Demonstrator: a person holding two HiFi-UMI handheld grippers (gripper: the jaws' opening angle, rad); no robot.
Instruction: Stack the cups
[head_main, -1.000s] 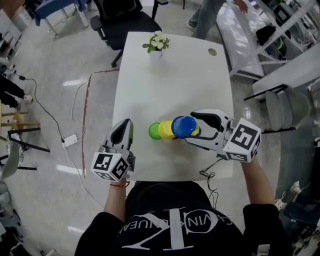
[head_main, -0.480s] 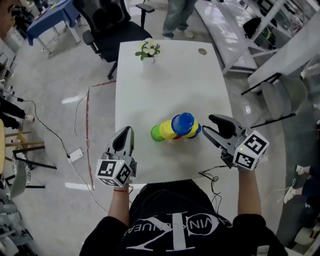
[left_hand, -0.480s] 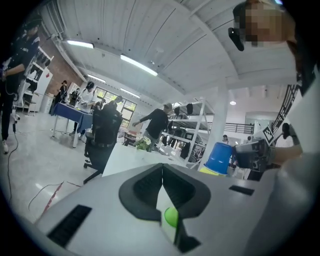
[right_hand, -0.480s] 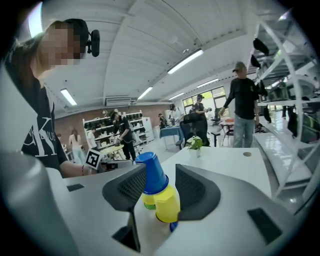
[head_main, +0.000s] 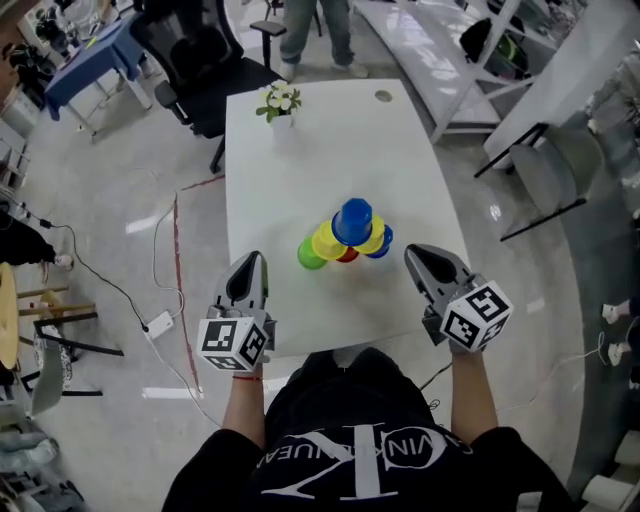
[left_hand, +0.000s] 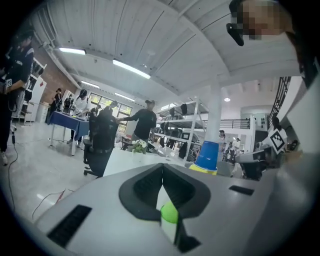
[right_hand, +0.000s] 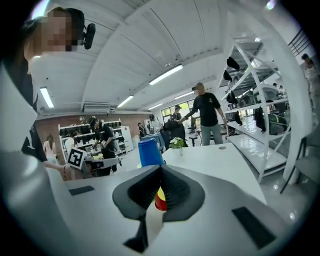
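**A:** Where are we with the cups? To us the cup pile (head_main: 348, 238) looks built. There's a blue cup (head_main: 352, 221) on top and yellow cups (head_main: 327, 241) under it. The green cup (head_main: 309, 256) and red cup (head_main: 347, 256) are in the bottom row, all standing on the white surface (head_main: 330, 150).

**B:** Yeah, we'd call it pretty much done. The left claw (head_main: 254, 265) is pinched right together with nothing in it, on the near left of the pile. The right claw (head_main: 419, 257) has just been closing and is fully together too, nothing between its jaws, off to the pile's near right. Neither touches a cup.

**A:** So what's left is getting clear without wrecking it?

**B:** That's our read. We'd keep both claws closed and pull them straight away from the pile, never swinging across the bottom row. One nudge there probably drops the lot.

**A:** Rest of the surface?

**B:** Mostly bare. There's a little flower vase (head_main: 279, 103) well beyond the pile and a small round cable port (head_main: 384, 96) out that way too.

**A:** And the room?

**B:** Busy workshop with a shiny pale floor. A black office chair (head_main: 195, 60) and somebody's legs (head_main: 315, 25) are past the far side of the pile. A red tape line (head_main: 177, 260) and a white power brick (head_main: 160, 323) on its cable are to the pile's left, and white racks (head_main: 450, 70) are to its right.
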